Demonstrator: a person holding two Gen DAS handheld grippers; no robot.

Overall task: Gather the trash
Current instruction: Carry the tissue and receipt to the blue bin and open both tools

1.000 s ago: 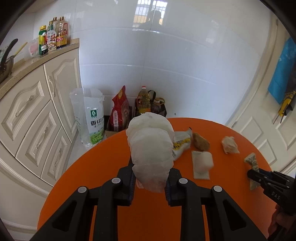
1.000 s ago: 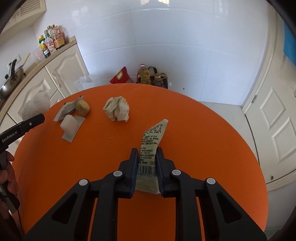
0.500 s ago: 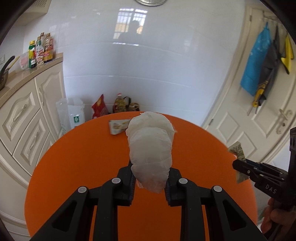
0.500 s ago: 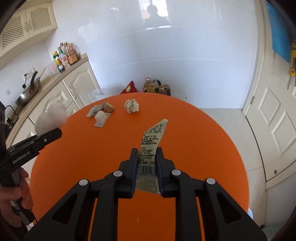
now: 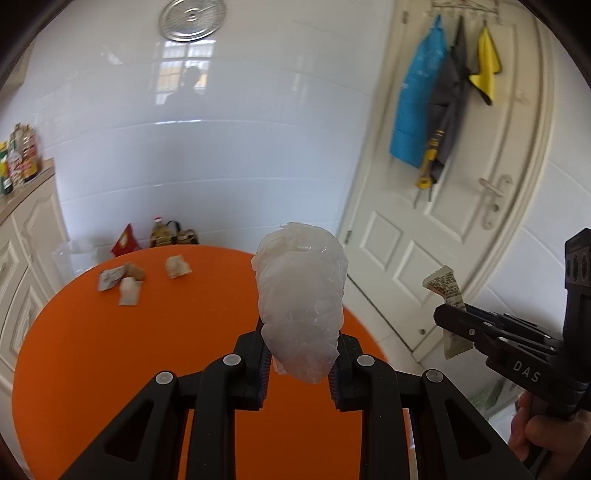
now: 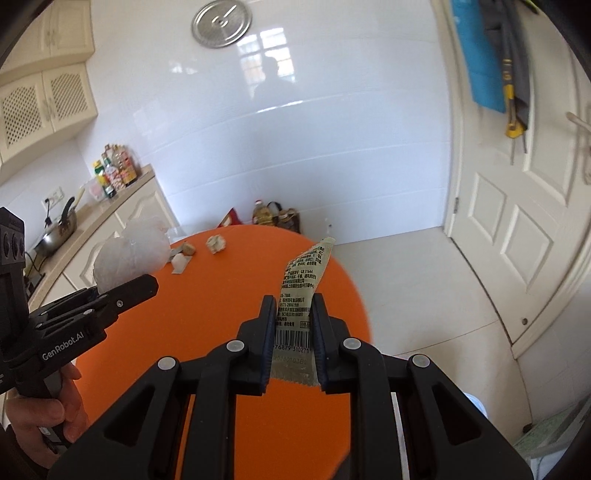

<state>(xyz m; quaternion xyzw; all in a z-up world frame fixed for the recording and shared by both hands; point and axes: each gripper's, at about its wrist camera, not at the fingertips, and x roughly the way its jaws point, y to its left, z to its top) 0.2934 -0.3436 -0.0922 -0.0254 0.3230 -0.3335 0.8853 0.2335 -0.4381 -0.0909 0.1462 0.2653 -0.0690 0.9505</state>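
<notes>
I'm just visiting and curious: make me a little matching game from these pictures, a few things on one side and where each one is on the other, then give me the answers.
Things:
1. crumpled white plastic bag
2. printed wrapper
3. crumpled paper ball
4. round metal lid

Places:
A. hanging on the white tiled wall
B. lying on the far part of the orange table
C. clamped in the left gripper
D. clamped in the right gripper

Pairs: 1-C, 2-D, 3-B, 4-A
</notes>
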